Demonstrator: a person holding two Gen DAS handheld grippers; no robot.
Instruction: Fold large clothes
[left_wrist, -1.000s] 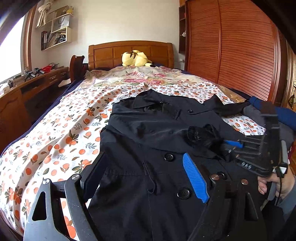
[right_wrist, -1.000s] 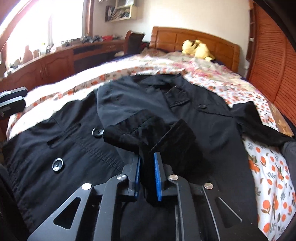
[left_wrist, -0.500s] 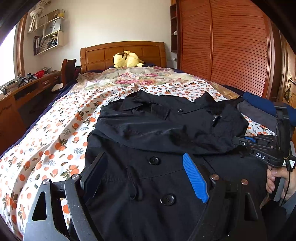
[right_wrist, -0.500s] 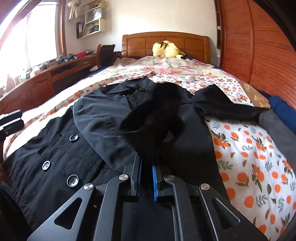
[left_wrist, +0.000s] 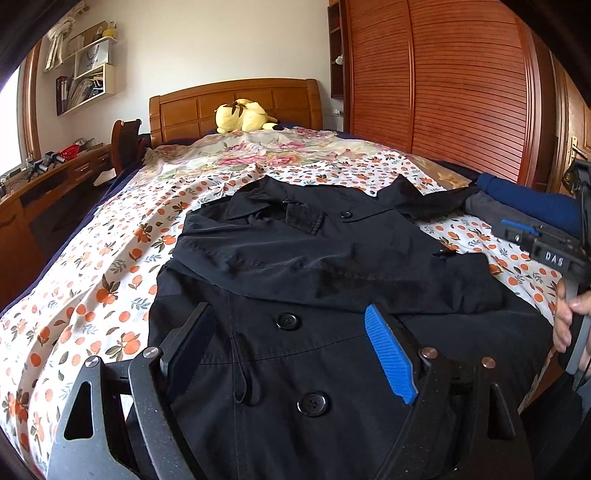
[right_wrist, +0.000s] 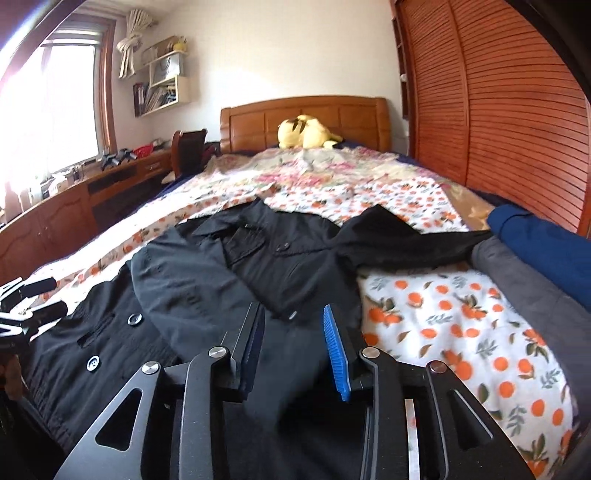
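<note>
A black double-breasted coat (left_wrist: 295, 258) lies front-up on the bed, collar toward the headboard. One sleeve (left_wrist: 332, 273) is folded flat across its chest; the other sleeve (left_wrist: 436, 203) stretches out to the right. My left gripper (left_wrist: 286, 314) hovers open over the coat's lower front, holding nothing. In the right wrist view my right gripper (right_wrist: 291, 310) sits above the coat (right_wrist: 280, 266) near its right side. Its jaws are opening, and the blue pad (right_wrist: 334, 347) and its mate press on no cloth. From the left wrist view the right gripper (left_wrist: 517, 230) shows at the right edge, held by a hand (left_wrist: 569, 317).
Folded blue and grey clothes (right_wrist: 546, 251) are stacked at the bed's right edge. A yellow plush toy (left_wrist: 243, 116) rests by the wooden headboard (left_wrist: 236, 99). A desk (left_wrist: 22, 210) and chair (left_wrist: 125, 144) stand on the left, a slatted wardrobe (left_wrist: 461, 92) on the right.
My right gripper carried the bunched sleeve rightward across the coat, then its jaws parted and let it go; the sleeve now lies flat. The left gripper stayed open and drifted slightly.
</note>
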